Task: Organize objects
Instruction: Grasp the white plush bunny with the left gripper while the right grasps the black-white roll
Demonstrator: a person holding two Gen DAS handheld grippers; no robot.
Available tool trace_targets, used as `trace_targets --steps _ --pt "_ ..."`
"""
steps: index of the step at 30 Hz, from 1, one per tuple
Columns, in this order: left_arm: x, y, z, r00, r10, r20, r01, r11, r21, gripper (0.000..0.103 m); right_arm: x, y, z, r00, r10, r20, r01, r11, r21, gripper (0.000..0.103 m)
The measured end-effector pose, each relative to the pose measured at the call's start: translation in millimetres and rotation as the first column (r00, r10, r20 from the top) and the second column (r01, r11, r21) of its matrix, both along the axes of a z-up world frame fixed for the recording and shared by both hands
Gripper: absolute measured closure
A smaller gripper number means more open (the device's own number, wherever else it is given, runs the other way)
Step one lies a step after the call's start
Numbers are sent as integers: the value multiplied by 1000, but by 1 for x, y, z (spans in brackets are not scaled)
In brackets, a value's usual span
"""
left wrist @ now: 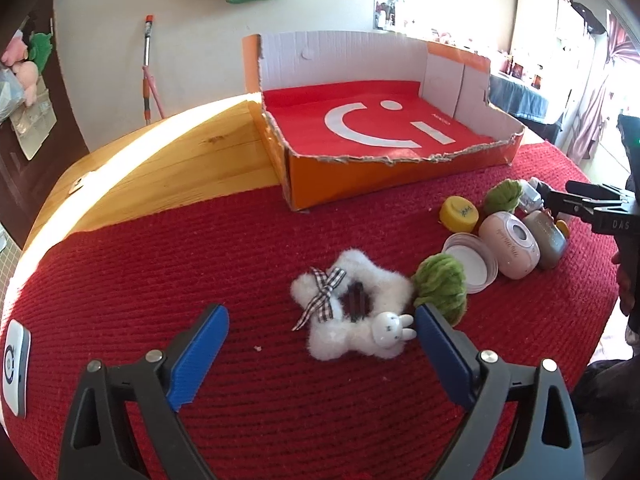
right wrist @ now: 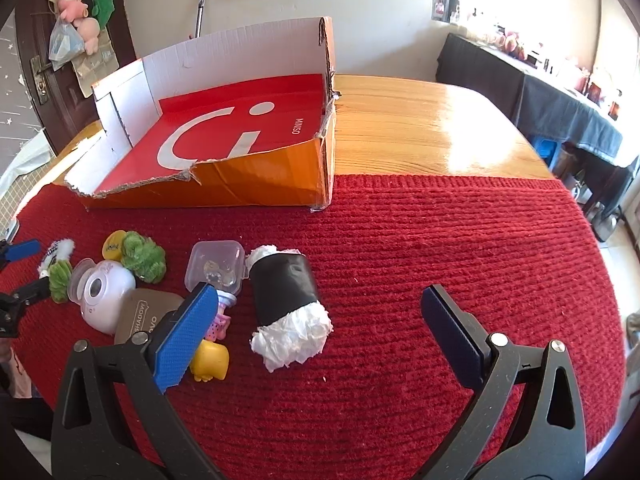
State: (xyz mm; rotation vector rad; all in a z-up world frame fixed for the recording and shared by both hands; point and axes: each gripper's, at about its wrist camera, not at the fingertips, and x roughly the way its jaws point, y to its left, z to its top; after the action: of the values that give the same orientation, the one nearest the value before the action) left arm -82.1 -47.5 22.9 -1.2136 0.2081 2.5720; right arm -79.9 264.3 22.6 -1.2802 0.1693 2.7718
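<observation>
A white fluffy star (left wrist: 356, 270) with a checked bow and a small bunny head lies on the red mat, between the fingers of my left gripper (left wrist: 320, 316), which is open and not touching it. A green yarn ball (left wrist: 440, 284) sits by the right finger. My right gripper (right wrist: 318, 292) is open over a black roll stuffed with white paper (right wrist: 284, 292); its left finger hangs above a clear plastic box (right wrist: 216, 264) and a yellow toy (right wrist: 210, 364). The torn orange box (right wrist: 260, 188) with a red floor stands behind, with nothing in it.
Clustered on the red knitted mat (left wrist: 200, 260) are a yellow cap (left wrist: 460, 212), a white lid (left wrist: 472, 260), a pale round device (left wrist: 510, 248), a grey pouch (right wrist: 140, 312) and a second green ball (right wrist: 144, 256). Bare wooden table (right wrist: 420, 128) flanks the box. A white device (left wrist: 16, 360) lies at the mat's left edge.
</observation>
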Motion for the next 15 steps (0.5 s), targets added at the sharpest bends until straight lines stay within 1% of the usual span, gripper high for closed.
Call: trace_targets --steps 3,9,12,13,15 --pt "-3 2 -4 1000 -6 8 6 1000 -19 10 -2 0 0 1000 17 2 -17 1000 7 0" --pt "-9 3 -6 1000 -12 19 12 1000 1 15 -5 4 0 1000 27 14 -27 1000 13 0" --pt "-10 5 -5 1000 -20 18 20 1000 -1 19 -6 6 0 999 34 16 -34 999 13 1" --pt "-10 6 -5 999 -25 19 25 1000 3 22 -6 7 0 999 34 17 -34 999 15 1" --pt "-10 7 -4 999 -25 22 25 1000 8 24 -6 8 0 999 32 24 -32 999 20 3"
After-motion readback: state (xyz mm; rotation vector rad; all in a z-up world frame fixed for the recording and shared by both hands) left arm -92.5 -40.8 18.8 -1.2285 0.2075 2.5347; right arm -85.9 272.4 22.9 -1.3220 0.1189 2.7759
